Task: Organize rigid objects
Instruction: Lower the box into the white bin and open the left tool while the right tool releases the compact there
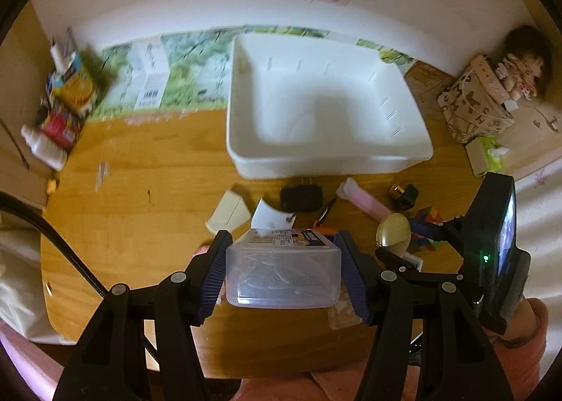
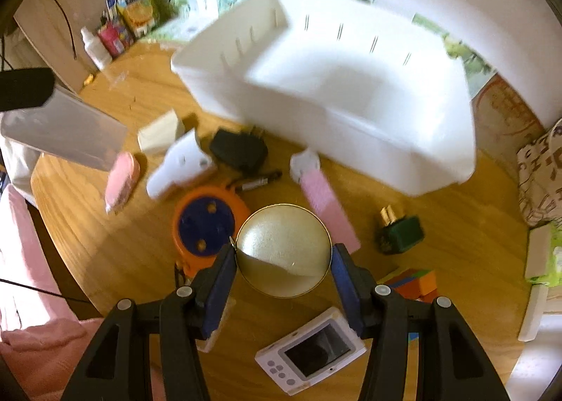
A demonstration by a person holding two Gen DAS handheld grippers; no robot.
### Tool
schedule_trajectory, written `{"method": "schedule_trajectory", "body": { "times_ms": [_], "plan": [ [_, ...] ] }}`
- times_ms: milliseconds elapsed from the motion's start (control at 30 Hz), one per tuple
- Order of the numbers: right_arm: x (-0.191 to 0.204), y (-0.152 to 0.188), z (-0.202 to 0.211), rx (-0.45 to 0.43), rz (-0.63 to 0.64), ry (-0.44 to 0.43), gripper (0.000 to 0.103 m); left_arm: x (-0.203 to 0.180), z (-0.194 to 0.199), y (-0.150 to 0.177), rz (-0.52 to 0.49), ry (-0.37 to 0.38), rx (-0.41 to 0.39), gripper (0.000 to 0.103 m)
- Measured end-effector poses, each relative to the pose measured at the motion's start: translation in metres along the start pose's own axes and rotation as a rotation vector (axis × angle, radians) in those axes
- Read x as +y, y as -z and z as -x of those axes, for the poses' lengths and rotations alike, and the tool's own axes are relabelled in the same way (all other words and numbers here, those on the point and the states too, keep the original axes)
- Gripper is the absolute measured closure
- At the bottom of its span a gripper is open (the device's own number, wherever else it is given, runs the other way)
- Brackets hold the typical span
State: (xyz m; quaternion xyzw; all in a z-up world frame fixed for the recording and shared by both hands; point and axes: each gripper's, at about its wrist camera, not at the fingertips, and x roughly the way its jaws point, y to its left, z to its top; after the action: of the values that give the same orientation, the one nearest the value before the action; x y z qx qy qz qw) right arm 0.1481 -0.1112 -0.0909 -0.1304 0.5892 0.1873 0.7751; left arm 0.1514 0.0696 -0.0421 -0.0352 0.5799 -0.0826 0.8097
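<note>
Nearest in the left wrist view, a clear plastic box (image 1: pixel 283 269) is clamped between the pads of the left gripper (image 1: pixel 283 271), its jaws partly closed on the box's sides and raised above the wooden table (image 1: pixel 140 218). In the right wrist view a round gold tin (image 2: pixel 283 249) is gripped likewise by the right gripper (image 2: pixel 283 260) — off the tabletop. Below lie scattered items: an orange-and-blue disc (image 2: pixel 205 222), a black adapter (image 2: pixel 239 151), a pink comb (image 2: pixel 326 204) and a green bottle (image 2: pixel 400 230). Farther back, the white bin (image 1: pixel 326 155) is seen — empty.
</note>
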Motion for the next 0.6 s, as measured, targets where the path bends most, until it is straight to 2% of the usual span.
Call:
{"method": "schedule_trajectory", "body": {
  "times_ms": [300,500,600],
  "plan": [
    [-0.009,-0.025,0.035,-0.174,-0.035,0.062,0.047,-0.02,0.013,-0.026,-0.083,0.036,-0.087,0.039],
    [-0.022,-0.039,0.048,-0.295,-0.061,0.14,0.047,-0.031,0.02,-0.041,-0.126,0.067,-0.19,0.039],
    [-0.028,-0.043,0.046,-0.337,-0.082,0.143,0.047,-0.033,0.018,-0.048,-0.141,0.073,-0.234,0.039]
  ]
}}
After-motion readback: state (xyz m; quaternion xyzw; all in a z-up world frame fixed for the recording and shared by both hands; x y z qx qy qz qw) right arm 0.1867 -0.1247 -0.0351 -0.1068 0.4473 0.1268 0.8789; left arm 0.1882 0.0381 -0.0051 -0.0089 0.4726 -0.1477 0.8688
